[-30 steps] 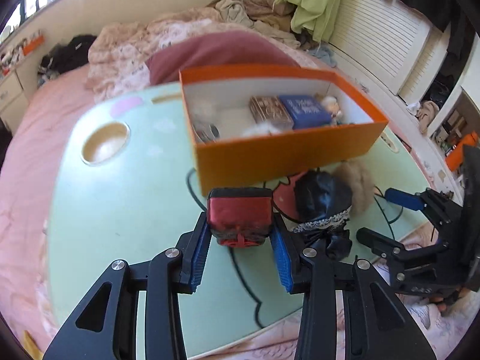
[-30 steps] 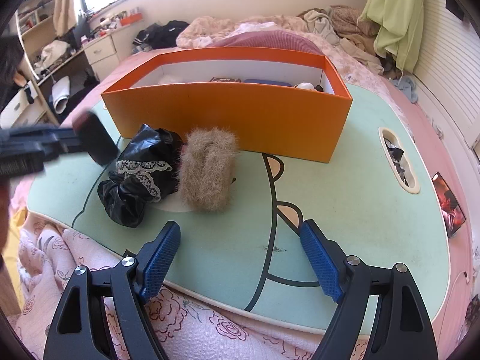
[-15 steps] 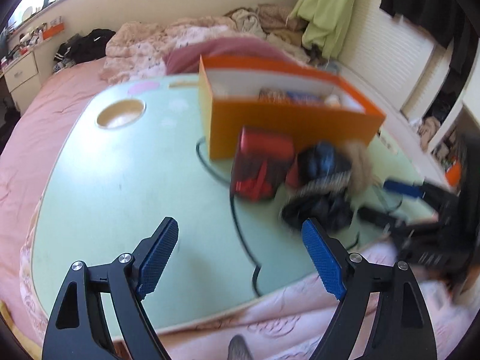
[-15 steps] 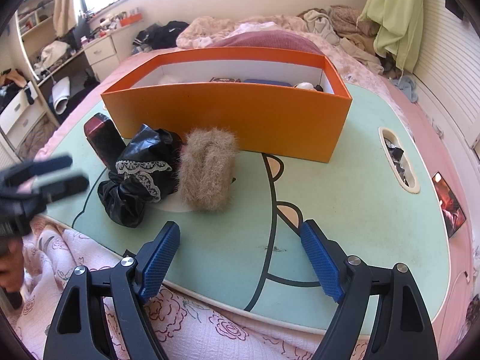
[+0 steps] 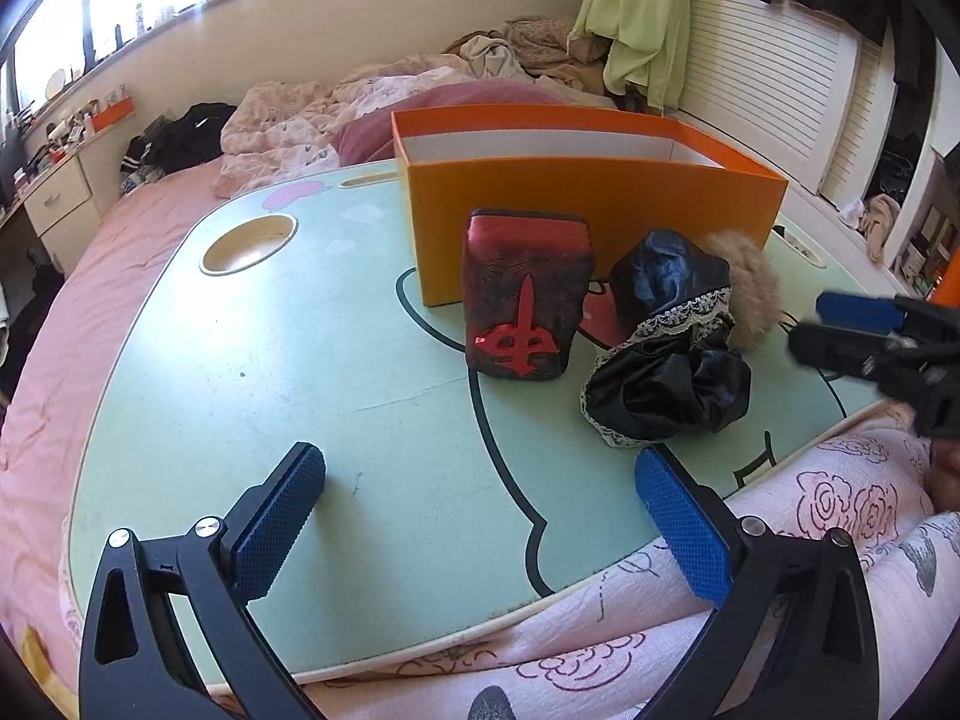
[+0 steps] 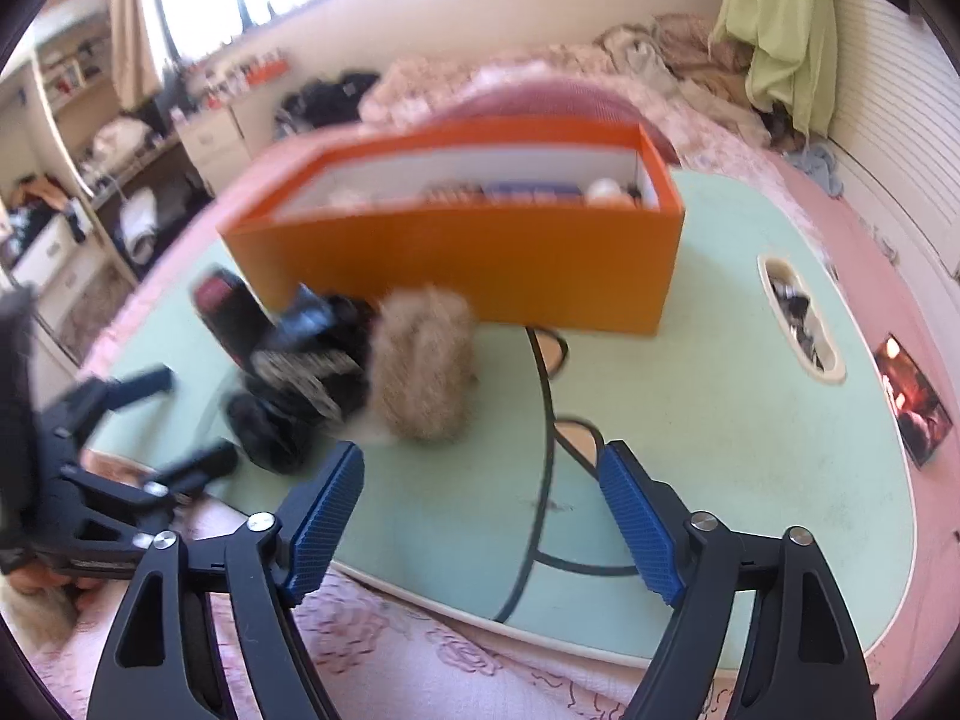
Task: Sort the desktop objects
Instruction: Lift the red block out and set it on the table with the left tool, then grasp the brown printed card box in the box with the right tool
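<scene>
A red and black box (image 5: 528, 294) with a red emblem stands upright on the green table (image 5: 270, 372), against the orange box (image 5: 600, 204). Beside it lie a black lace-trimmed cloth (image 5: 666, 354) and a tan furry item (image 5: 750, 288). My left gripper (image 5: 480, 528) is open and empty, near the table's front edge. My right gripper (image 6: 480, 516) is open and empty, just in front of the furry item (image 6: 426, 378); it also shows at the right of the left wrist view (image 5: 852, 330). The orange box (image 6: 480, 246) holds several small items.
The table sits on a bed with pink bedding (image 5: 72, 276). It has a round cup recess (image 5: 249, 237) at the far left and an oval slot (image 6: 798, 318) at the right. A flowered blanket (image 5: 810, 516) lies along the front edge.
My left gripper let go of the red and black box, left it upright by the orange box and pulled back open. My right gripper has moved forward towards the furry item.
</scene>
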### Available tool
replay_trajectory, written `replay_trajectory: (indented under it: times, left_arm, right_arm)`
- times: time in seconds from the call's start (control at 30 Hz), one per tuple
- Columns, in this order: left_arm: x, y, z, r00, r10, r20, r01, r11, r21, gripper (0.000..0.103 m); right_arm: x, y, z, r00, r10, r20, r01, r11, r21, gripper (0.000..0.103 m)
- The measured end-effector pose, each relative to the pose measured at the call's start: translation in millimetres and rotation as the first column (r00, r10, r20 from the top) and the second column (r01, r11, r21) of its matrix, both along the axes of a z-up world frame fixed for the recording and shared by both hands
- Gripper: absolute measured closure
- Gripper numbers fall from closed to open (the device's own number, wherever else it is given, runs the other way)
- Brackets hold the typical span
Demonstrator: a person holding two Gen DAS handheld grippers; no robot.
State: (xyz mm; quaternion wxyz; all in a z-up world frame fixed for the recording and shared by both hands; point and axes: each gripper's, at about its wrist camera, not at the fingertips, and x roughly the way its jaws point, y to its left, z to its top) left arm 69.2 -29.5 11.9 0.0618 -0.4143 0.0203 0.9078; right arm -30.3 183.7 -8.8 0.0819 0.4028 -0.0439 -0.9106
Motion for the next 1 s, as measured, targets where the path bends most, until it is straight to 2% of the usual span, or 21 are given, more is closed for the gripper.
replay_trajectory:
  times: [0.13,0.17,0.27,0.33,0.37,0.47,0.63,0.7,0.77,0.93,0.97,1.0]
  left_arm:
    - [0,0,0,1.0,0.001,0.0,-0.001,1.0,0.0,0.0]
    - [1,0,1,1.0,0.001,0.0,-0.001,1.0,0.0,0.0]
    - [0,0,0,1.0,0.0,0.0,0.0,1.0,0.0,0.0]
    - [0,0,0,1.0,0.0,0.0,0.0,1.0,0.0,0.0]
    - [0,0,-1,1.0,-0.001,-0.001,0.001,1.0,0.001,0.0]
    - [0,2,-2,1.0,-0.005,-0.003,0.005,1.0,0.002,0.0]
    - [-1,4,-3,1.0,-0.007,-0.007,0.008,1.0,0.005,0.0]
    - [-1,4,-4,1.0,-0.008,-0.007,0.009,1.0,0.006,0.0]
    - [-1,4,-4,1.0,-0.008,-0.008,0.009,1.0,0.007,0.0]
    - [-2,4,-4,1.0,-0.007,-0.007,0.007,1.0,0.007,0.0]
    - [-1,4,-4,1.0,-0.007,-0.008,0.007,1.0,0.007,0.0]
    - [-2,4,-5,1.0,-0.007,-0.008,0.007,1.0,0.007,0.0]
  right_arm:
    - [-20,-8,43,0.999,0.016,-0.051,-0.018,0.999,-0.031,0.034]
    - [-34,-10,54,0.999,0.024,-0.03,-0.026,0.998,-0.058,0.036]
    - [-101,-19,70,0.99,0.073,0.118,-0.053,0.985,-0.166,0.057]
    - [-136,-29,67,0.978,0.09,0.19,-0.058,0.984,-0.168,0.068]
    - [-158,-38,63,0.972,0.079,0.222,-0.051,0.991,-0.126,0.069]
    - [-200,-53,41,0.954,0.031,0.299,-0.035,0.999,0.009,0.07]
    - [-229,-56,10,0.916,-0.045,0.399,0.007,0.995,0.095,0.07]
    - [-232,-53,0,0.901,-0.051,0.431,0.018,0.997,0.079,0.069]
    - [-235,-54,-1,0.902,-0.056,0.427,0.014,0.995,0.101,0.067]
    - [-231,-81,-6,0.91,-0.049,0.411,-0.071,0.96,0.27,0.066]
    - [-229,-86,-7,0.909,-0.042,0.414,-0.086,0.955,0.284,0.065]
    - [-227,-89,-5,0.907,-0.006,0.421,-0.112,0.961,0.255,0.064]
